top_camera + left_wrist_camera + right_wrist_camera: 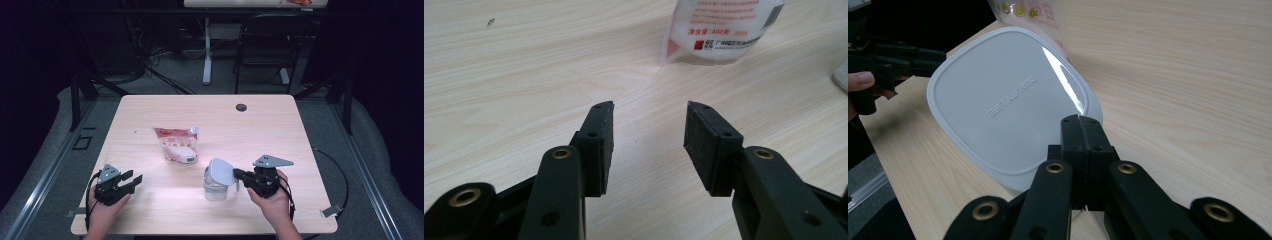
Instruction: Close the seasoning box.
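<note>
On the worktop [280,125] a clear tub [216,187] stands near the front edge, a little right of the middle. Its grey lid [220,171] is tilted up on the tub, higher on the right side. The right claw [239,175] comes from the right and its jaws are pressed together on the right edge of the lid; in the right gripper view the jaws look closed with only the thin rim of the lid [1008,107] between them. The left claw [134,180] rests low at the near left part of the worktop, well apart from the tub, and its jaws stand wide with nothing between them, only bare wood. A white and red pouch [177,144] lies flat in the middle of the worktop, beyond the tub and just to its left; its near end shows at the top of the left gripper view [724,30]
</note>
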Demonstrator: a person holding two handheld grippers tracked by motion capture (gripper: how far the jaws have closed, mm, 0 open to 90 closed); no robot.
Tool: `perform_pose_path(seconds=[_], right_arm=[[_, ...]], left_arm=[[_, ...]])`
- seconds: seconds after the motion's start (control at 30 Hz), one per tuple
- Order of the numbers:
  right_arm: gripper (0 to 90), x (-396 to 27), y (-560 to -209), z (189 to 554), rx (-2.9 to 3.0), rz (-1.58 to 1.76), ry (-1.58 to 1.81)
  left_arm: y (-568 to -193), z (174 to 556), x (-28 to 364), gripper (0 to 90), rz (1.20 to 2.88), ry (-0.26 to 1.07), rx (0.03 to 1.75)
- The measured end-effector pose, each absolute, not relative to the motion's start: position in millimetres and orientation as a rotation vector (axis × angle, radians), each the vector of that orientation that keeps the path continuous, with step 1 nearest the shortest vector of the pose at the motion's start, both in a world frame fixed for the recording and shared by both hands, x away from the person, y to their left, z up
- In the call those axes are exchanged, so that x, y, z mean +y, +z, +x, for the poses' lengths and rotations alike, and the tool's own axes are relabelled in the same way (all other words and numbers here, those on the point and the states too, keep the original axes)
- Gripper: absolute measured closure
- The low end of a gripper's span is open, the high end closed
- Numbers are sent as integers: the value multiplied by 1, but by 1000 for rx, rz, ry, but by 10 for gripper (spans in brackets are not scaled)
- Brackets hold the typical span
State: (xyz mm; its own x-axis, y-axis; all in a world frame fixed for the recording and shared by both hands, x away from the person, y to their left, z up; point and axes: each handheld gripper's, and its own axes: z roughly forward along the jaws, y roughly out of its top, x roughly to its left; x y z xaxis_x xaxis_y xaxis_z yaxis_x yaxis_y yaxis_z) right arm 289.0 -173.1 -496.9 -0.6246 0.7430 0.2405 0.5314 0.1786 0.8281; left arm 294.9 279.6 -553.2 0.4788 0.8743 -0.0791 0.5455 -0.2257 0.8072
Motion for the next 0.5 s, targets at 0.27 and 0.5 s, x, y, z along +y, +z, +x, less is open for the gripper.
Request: perform_pose_path(seconds=[0.27, 0.5], right_arm=[[900, -176, -499, 290, 2223, 1276, 1462], [900, -176, -505, 291, 2214, 1340, 1425]], left_arm=[[-553, 295, 280, 553, 1907, 506, 1182], [-553, 295, 279, 553, 1910, 507, 1180]])
